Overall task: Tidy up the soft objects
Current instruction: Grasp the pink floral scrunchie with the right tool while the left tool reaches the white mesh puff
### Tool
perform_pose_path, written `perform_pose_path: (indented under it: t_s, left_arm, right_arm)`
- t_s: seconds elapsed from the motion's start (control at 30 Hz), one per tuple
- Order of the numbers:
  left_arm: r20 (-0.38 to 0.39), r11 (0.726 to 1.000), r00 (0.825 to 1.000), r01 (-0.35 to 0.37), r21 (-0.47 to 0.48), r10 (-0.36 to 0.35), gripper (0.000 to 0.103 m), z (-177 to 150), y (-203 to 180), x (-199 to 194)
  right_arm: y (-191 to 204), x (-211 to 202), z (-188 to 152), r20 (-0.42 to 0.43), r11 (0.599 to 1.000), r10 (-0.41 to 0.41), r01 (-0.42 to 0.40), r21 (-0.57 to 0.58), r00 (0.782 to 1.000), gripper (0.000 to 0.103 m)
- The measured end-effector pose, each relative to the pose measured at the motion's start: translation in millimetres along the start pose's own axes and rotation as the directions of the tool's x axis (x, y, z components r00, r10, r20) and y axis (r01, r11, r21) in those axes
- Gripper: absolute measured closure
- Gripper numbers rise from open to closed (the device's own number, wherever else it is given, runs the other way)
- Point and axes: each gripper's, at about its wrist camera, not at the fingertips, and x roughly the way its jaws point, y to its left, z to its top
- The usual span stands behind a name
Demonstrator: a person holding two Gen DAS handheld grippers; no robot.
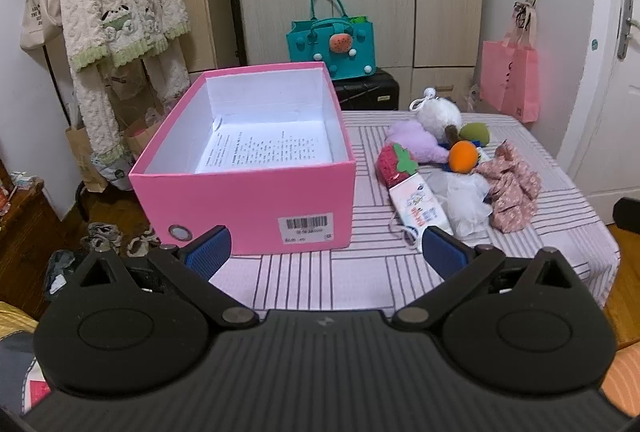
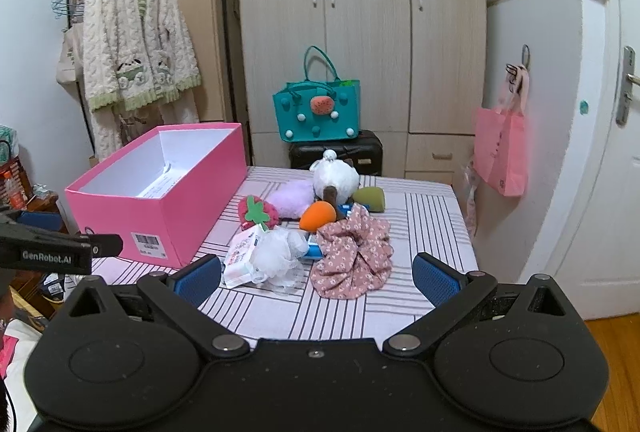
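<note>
An open pink box (image 1: 248, 199) (image 2: 160, 207) stands on the striped table, with only a printed sheet inside. Right of it lies a heap of soft things: a red strawberry plush (image 1: 390, 159) (image 2: 258, 212), a purple plush (image 1: 416, 141) (image 2: 290, 197), a white plush (image 1: 438, 115) (image 2: 336, 177), an orange ball (image 1: 463, 155) (image 2: 318, 216), a green piece (image 1: 475, 133) (image 2: 370, 199), a pink floral cloth (image 1: 512, 187) (image 2: 354, 260), a white mesh puff (image 2: 276, 252) and a tissue pack (image 1: 420, 209) (image 2: 240, 256). My left gripper (image 1: 326, 252) is open before the box. My right gripper (image 2: 318, 278) is open before the heap.
A teal felt bag (image 1: 332, 43) sits on a black case (image 1: 368, 91) behind the table. A pink bag (image 2: 500, 155) hangs by the white door. A fluffy robe (image 1: 120, 3) hangs on a rack at left. The left gripper's body (image 2: 52, 252) shows at the right view's left edge.
</note>
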Motion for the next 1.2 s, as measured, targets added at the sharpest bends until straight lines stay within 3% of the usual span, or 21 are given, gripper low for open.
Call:
perform_pose_path:
  t_s: [0.17,0.3,0.47,0.83,0.93,1.07,1.2]
  left_arm:
    - [0.018,0.999,1.000,-0.013,0.035,0.012,0.000,11,-3,2]
    - [0.037,0.998,0.999,0.028,0.062,-0.030,0.000,20,-11,8]
    - [0.078,0.988,0.987,0.133,0.075,-0.139,0.000,31,-25,25]
    - [0.009,0.941,0.957,0.282,0.186,-0.289,0.004,40,-87,82]
    - [-0.030,0.931,0.950,0.310,0.191,-0.310,0.012,36,-97,99]
    - [-0.097,0.921,0.941,0.337,0.195,-0.324,0.034,30,-107,124]
    - [-0.138,0.913,0.938,0.342,0.222,-0.318,0.045,27,-113,142]
  right_arm:
    - [-18,4,2,0.056,0.998,0.056,-0.058,0.038,0.997,0.000]
    - [-41,17,0,0.094,0.990,0.121,-0.128,0.066,0.988,0.000]
    - [-55,44,0,0.020,0.995,0.104,-0.104,0.008,0.994,0.000]
    - [-83,106,-2,-0.096,0.982,0.183,-0.185,-0.021,0.979,0.006]
    - [-85,120,-5,-0.111,0.976,0.206,-0.212,-0.041,0.972,0.006]
    - [-87,138,-8,-0.123,0.969,0.234,-0.242,-0.052,0.964,0.007]
    - [-90,152,-10,-0.134,0.960,0.261,-0.272,-0.072,0.956,0.007]
